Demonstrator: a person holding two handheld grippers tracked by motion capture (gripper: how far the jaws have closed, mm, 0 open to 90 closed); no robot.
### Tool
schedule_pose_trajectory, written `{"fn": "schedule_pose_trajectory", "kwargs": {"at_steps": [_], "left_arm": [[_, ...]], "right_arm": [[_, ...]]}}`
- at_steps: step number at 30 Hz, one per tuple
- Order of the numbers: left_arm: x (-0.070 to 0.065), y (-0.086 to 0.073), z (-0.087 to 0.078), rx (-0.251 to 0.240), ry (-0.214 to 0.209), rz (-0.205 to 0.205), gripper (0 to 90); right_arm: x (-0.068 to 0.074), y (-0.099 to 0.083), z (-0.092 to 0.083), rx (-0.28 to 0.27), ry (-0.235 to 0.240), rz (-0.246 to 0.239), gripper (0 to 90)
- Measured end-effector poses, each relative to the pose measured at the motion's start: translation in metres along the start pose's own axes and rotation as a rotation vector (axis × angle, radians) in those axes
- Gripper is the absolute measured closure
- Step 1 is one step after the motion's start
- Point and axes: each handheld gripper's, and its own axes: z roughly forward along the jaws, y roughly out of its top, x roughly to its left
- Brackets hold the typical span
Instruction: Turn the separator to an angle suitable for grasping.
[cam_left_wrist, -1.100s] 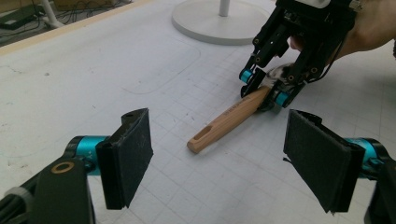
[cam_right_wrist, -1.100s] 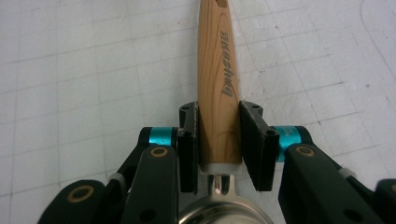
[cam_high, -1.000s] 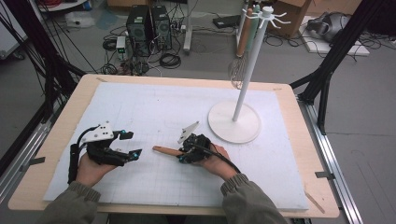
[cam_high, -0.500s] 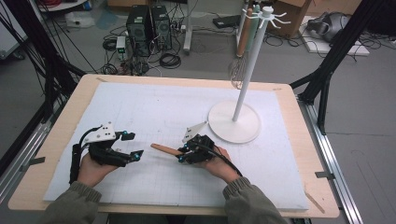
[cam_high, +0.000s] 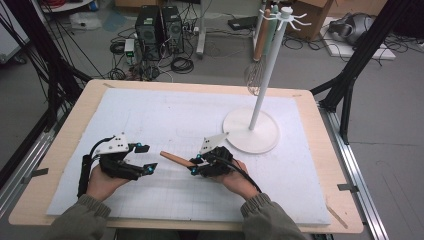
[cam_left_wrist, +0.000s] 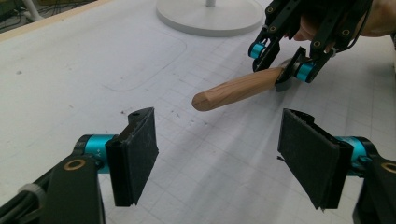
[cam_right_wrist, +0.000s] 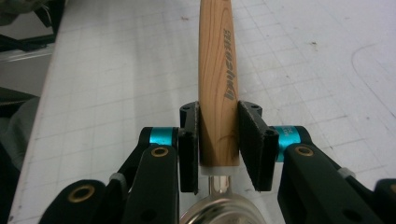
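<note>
Smooth grained wooden handle (cam_right_wrist: 218, 84)

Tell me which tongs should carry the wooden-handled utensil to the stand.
Right. The right tongs are already shut on the wooden handle and sit nearer the stand. The left tongs are open, holding nothing.

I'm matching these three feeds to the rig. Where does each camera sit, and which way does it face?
High view: above the person's table edge, looking forward and down; both forearms, left gripper, right gripper.
Left gripper view: on the left gripper, looking between its open jaws at the handle and stand base.
Right gripper view: on the right gripper, looking along the clamped handle.
Shared: the handle.
</note>
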Motion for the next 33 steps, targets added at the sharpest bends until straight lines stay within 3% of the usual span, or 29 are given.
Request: {"fn": "schedule_pose_trajectory", "kwargs": {"at_steps": [11, 16, 24, 33], "left_arm": [[-0.006, 0.001, 0.014, 0.023, -0.044, 0.011, 34.0], [-0.008, 0.002, 0.019, 0.022, -0.083, 0.008, 37.7], [-0.016, 0.006, 0.024, 0.019, -0.151, 0.038, 48.0], [-0.017, 0.007, 0.023, 0.01, -0.168, 0.042, 54.2]], "right_arm": [[0.011, 0.002, -0.001, -0.042, 0.018, -0.041, 70.0], [0.016, 0.004, -0.001, -0.071, 0.034, -0.061, 70.0], [0.022, 0.007, 0.002, -0.093, 0.045, -0.088, 70.0], [0.025, 0.008, 0.002, -0.101, 0.051, -0.101, 69.9]]}}
